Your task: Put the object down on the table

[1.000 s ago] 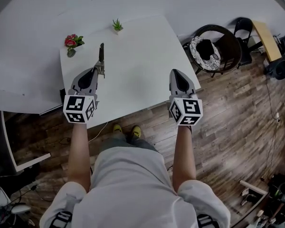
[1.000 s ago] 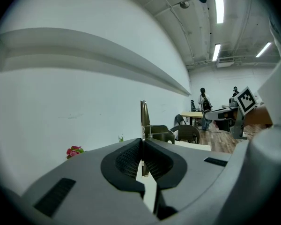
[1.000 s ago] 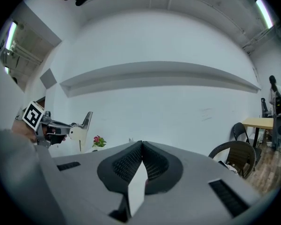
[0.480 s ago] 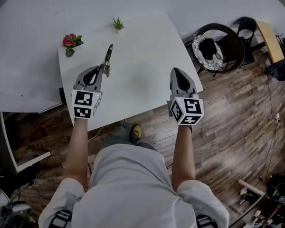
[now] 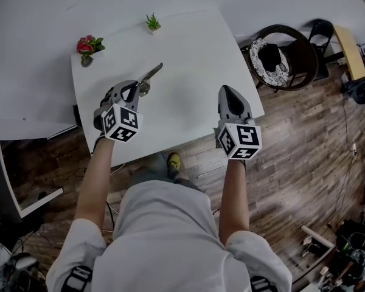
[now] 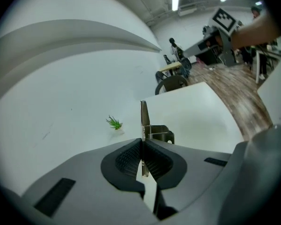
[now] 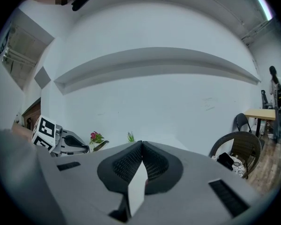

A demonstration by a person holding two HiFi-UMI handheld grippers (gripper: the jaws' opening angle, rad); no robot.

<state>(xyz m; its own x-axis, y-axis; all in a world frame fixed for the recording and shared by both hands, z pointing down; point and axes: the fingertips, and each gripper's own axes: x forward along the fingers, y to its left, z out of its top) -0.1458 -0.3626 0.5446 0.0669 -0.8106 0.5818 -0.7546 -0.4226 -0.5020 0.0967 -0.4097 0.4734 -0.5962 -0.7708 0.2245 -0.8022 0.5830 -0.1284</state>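
Note:
A thin metal tool [image 5: 148, 76] with a flat blade and a spring bracket sticks out of my left gripper [image 5: 137, 89], which is shut on its near end above the white table [image 5: 188, 53]. In the left gripper view the tool's blade [image 6: 144, 118] stands edge-on straight ahead of the pressed pads [image 6: 131, 159], pointing towards the table's far side. My right gripper [image 5: 226, 92] hovers over the table's right front edge, shut with nothing in it; its pads [image 7: 152, 161] meet in the right gripper view.
A pot of red flowers [image 5: 85, 45] stands at the table's far left corner and a small green plant [image 5: 152, 22] at its far edge. A dark round chair [image 5: 280, 56] with a cushion stands on the wooden floor to the right.
My left gripper has turned clockwise and shifted a little to the right, so the tool now points far-right instead of straight ahead. The right gripper has stayed in place.

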